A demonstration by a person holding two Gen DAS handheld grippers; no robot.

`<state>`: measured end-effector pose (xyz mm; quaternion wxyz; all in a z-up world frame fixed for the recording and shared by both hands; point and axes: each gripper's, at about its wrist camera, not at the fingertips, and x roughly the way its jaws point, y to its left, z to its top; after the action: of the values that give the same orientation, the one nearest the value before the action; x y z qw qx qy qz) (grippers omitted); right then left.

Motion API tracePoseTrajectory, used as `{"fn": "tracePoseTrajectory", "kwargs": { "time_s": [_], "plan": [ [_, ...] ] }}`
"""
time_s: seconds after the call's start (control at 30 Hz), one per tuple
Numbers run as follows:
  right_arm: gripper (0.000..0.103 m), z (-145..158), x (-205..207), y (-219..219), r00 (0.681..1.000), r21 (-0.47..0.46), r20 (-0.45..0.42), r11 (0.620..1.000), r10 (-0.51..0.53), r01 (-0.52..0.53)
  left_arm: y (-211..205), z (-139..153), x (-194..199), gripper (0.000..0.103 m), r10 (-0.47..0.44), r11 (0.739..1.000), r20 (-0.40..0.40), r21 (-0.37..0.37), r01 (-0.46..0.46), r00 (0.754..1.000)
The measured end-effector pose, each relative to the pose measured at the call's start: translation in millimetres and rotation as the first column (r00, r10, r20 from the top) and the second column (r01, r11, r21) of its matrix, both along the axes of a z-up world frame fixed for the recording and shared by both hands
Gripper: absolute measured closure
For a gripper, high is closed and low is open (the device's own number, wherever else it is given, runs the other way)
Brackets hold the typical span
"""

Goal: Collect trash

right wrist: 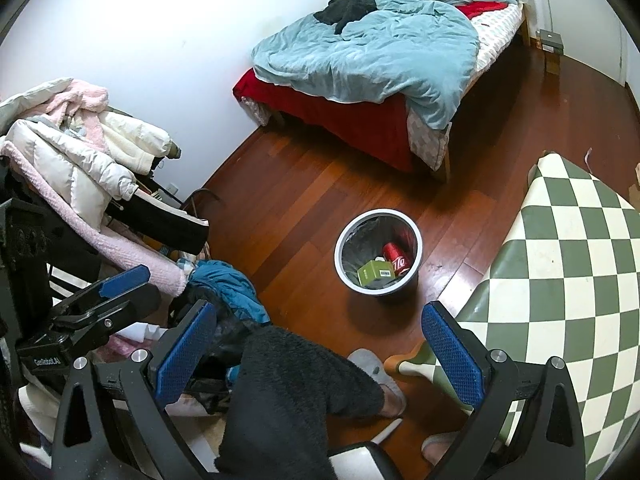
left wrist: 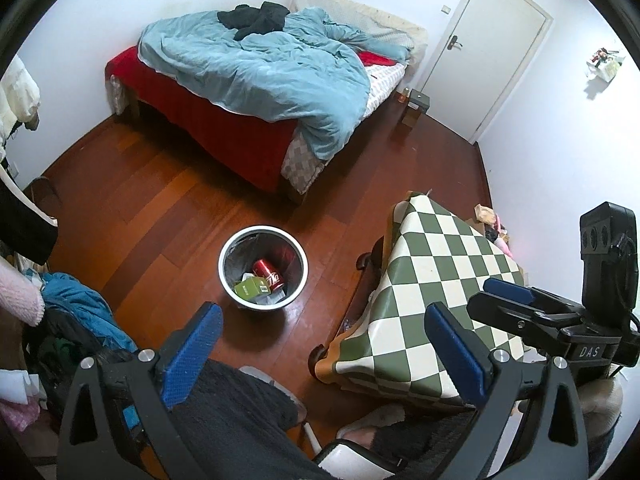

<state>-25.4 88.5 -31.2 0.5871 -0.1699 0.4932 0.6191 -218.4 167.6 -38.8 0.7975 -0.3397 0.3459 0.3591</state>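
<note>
Trash sits in the bin (left wrist: 263, 267) on the floor, just left of the bench (left wrist: 432, 304): a red can (left wrist: 269, 273) beside a green box (left wrist: 251, 287). Both look light; the can is probably thin and slippery, best taken across its middle, the box by its flat sides. Left hand-held gripper (left wrist: 320, 356) and right hand-held gripper (right wrist: 316, 356) hover wide and empty, near the bin.
</note>
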Motion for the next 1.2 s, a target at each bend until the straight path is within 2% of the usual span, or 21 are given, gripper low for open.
{"fn": "tracePoseTrajectory", "kwargs": {
  "time_s": [1.2],
  "plan": [
    [0.0, 0, -8, 21, 0.999, -0.06, 0.022, 0.997, 0.04, -0.039, 8, -3, -2, 0.0, 0.004, 1.0, 0.004, -0.016, -0.004, 1.0]
  ]
}}
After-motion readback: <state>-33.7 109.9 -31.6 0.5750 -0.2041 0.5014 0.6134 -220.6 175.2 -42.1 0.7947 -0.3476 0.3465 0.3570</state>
